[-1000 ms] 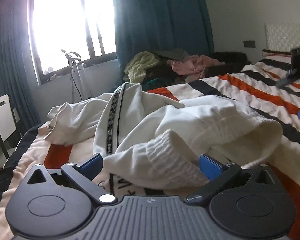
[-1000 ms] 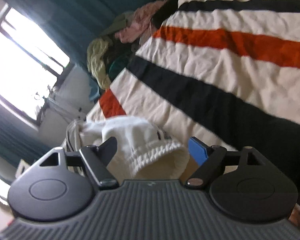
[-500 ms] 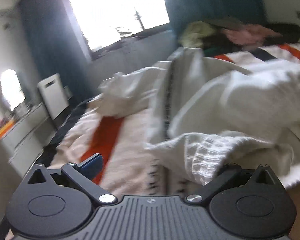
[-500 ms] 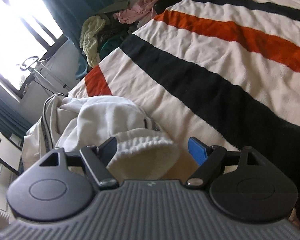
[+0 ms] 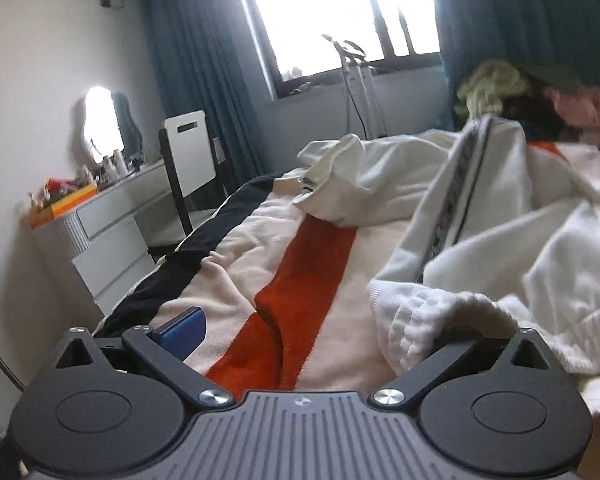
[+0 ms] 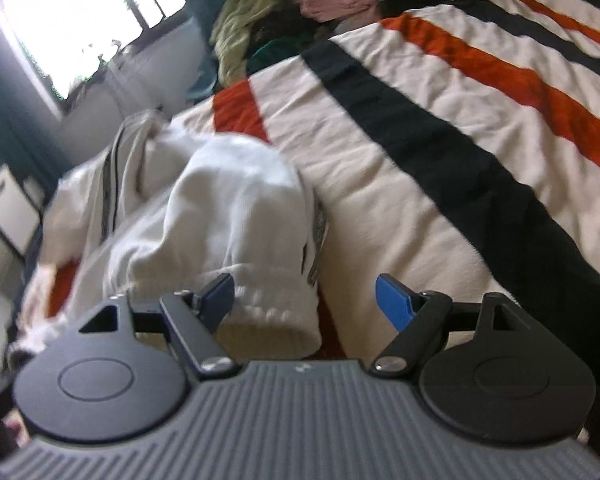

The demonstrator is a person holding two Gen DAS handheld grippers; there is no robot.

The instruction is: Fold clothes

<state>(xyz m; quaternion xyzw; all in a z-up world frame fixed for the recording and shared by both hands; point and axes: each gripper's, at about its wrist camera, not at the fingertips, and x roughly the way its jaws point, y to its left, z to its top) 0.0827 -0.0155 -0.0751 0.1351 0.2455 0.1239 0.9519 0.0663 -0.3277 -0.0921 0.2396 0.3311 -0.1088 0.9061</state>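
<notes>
1. bedroom with a bright window [image 5: 340,12] between dark teal curtains [image 5: 196,60]; a white dresser [image 5: 112,236] with small clutter and a white chair [image 5: 190,152] stand along the left wall in the left wrist view.
2. a bed takes up most of both views, covered by a cream blanket [image 6: 440,128] with black and orange stripes.
3. a heap of other clothes [image 6: 284,4], yellow-green, pink and dark, lies at the far edge of the bed under the curtain.
4. the white garment [image 5: 500,216], a crumpled sweatshirt-like piece with a dark patterned band running along it, lies on the blanket, bunched and unfolded, on the right in the left wrist view and on the left in the right wrist view.
5. left gripper [image 5: 320,330]: the jaws stand wide apart. the left blue pad is clear over the blanket; the ribbed hem of the garment is draped over the right finger and hides its pad. nothing is pinched between them.
6. right gripper [image 6: 304,300]: the jaws stand wide open. a ribbed cuff [image 6: 268,312] of the garment sits between them, touching or just beside the left pad, while the right blue pad is well clear of it over bare blanket. no grip is closed on the cloth.
</notes>
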